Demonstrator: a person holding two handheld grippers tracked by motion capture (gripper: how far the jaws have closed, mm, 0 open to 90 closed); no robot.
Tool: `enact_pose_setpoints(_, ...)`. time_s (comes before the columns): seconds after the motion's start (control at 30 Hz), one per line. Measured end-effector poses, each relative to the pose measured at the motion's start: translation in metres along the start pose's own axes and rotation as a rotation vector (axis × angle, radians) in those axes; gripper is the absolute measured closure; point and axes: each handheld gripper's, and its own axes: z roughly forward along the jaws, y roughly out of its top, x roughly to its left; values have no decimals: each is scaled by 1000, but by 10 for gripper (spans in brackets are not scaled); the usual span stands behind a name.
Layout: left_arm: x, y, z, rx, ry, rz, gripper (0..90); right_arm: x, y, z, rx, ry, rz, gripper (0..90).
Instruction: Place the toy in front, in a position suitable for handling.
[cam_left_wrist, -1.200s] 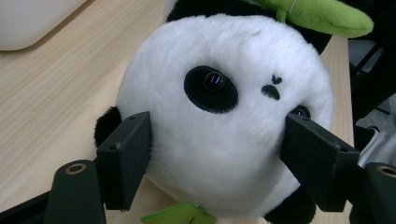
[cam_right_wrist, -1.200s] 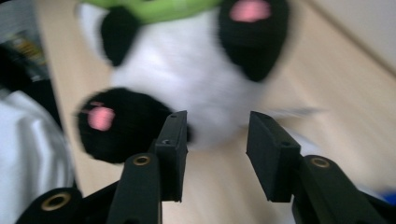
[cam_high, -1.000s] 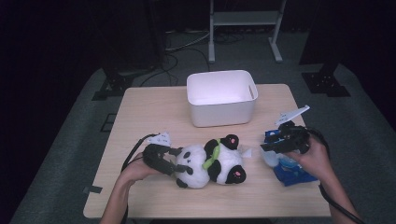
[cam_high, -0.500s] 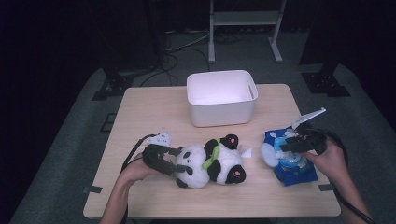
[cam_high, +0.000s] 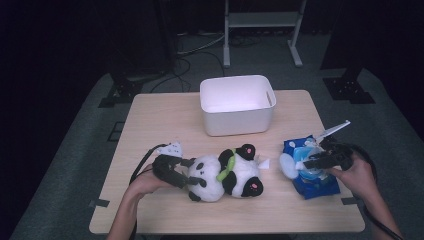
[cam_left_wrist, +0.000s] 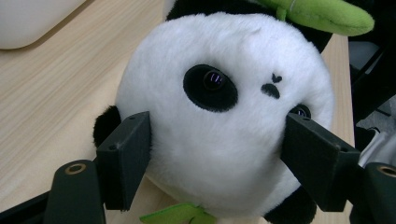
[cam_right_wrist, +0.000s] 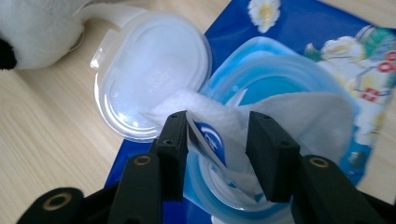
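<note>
Nearest the table's front edge, the left gripper (cam_high: 192, 172) clamps the toy panda's (cam_high: 227, 173) white head. Beside it, the right gripper (cam_high: 311, 161) has dropped onto the blue wipes pack (cam_high: 315, 186), lid (cam_right_wrist: 149, 74) open, jaws just closing around the wipe (cam_right_wrist: 243, 112); they seem not yet pinching. Pulling a wipe looks imminent. Farther back stands the white bin (cam_high: 238, 105)

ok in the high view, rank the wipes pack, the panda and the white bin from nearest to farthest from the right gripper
1. Wipes pack: right under the right gripper, at the table's right edge, lid flipped open.
2. Panda: lying at the front middle of the table, to the gripper's left, held at its far end by the left gripper.
3. White bin: at the back middle of the table, farthest away.
</note>
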Motion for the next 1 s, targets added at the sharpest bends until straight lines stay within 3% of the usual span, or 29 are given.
enact_pose_setpoints(0.23, 0, 0, 0, -1, 1, -2, 249, 6, 5, 4, -1, 13, -29, 542)
enact_pose_setpoints(0.4, 0, 0, 0, -2, 0, -3, 248, 12, 9, 12, 45, 7, -66, 536)
enact_pose_setpoints(0.6, -1, 0, 0, 0, 0, -1, 249, 13, 10, 17, 57, -28, -80, 655)
enact_pose_setpoints(0.67, 0, -1, 0, -1, -2, -1, 248, 12, 9, 16, 59, -40, -82, 742)
enact_pose_setpoints(0.8, -1, -1, 1, -1, -4, -3, 241, 11, 8, 15, 60, -17, -64, 835)
enact_pose_setpoints(1.0, 0, -2, 1, -4, -5, -3, 242, 10, 9, 14, 66, 2, -58, 871)
